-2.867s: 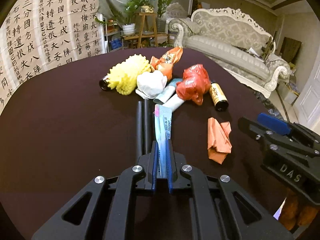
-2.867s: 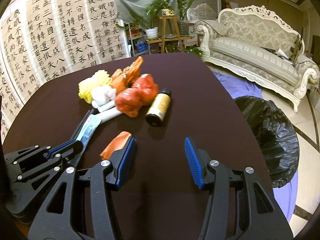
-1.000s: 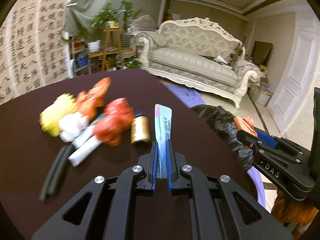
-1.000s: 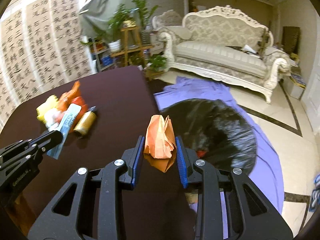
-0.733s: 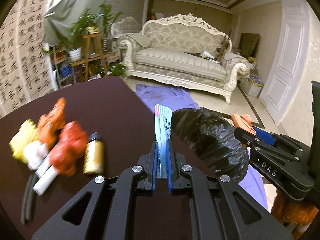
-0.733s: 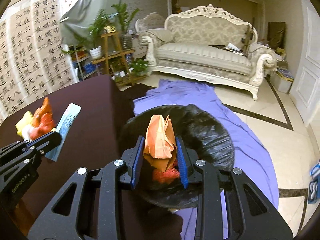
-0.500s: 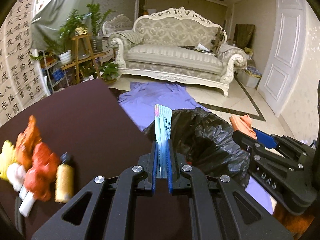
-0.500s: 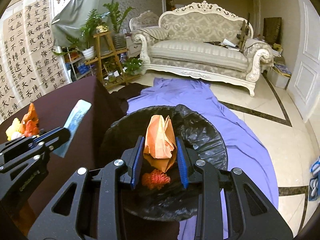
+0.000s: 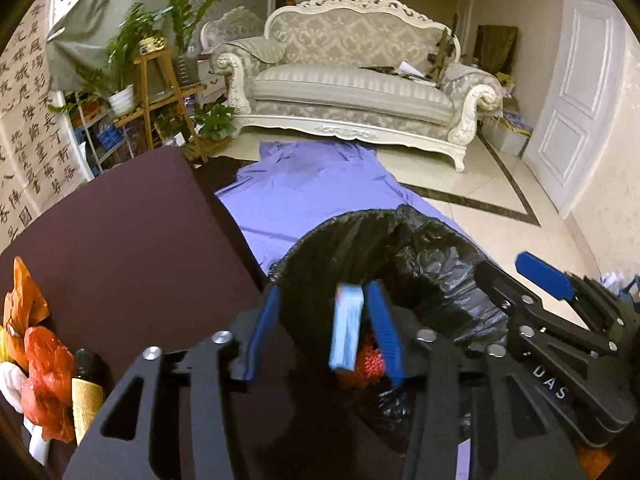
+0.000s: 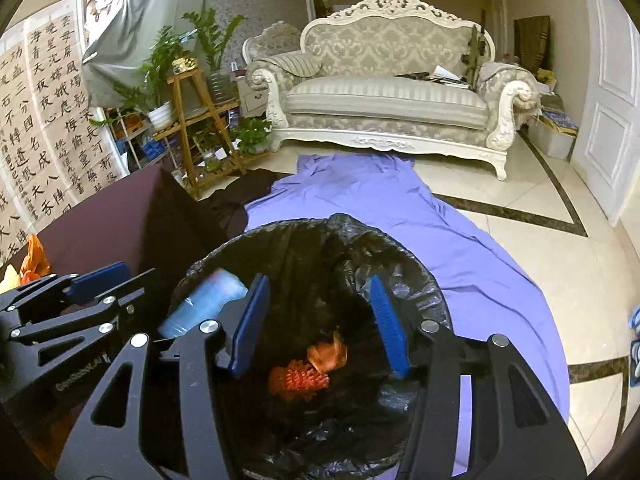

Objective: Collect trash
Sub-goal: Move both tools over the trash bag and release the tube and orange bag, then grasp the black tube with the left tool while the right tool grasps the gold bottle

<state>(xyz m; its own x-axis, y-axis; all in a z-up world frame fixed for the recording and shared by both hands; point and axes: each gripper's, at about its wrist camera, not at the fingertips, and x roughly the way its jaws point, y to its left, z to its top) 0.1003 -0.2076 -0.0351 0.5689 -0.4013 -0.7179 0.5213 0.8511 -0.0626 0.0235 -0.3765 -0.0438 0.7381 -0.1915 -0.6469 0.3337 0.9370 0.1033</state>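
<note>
Both tongs hang over the mouth of the black trash bag (image 10: 360, 248), which stands on a purple sheet (image 10: 460, 240) on the floor beside the dark counter (image 9: 120, 240). The left tongs (image 9: 324, 332) have just been opening; their blue pads are spread, and the blue-and-white wrapper (image 9: 346, 328) is blurred between them, close beside the right-hand pad, with no pad pressing on it. In the right wrist view the same wrapper (image 10: 208, 300) shows just inside the bag's rim. The right tongs (image 10: 320, 324) have also just been opening and stand spread with nothing between them. The crumpled orange paper (image 10: 330, 354) lies down in the bag, touching a spiky red piece (image 10: 298, 380). On the counter remain a red plastic wad (image 9: 48, 380) and a small gold-labelled bottle (image 9: 86, 388).
</note>
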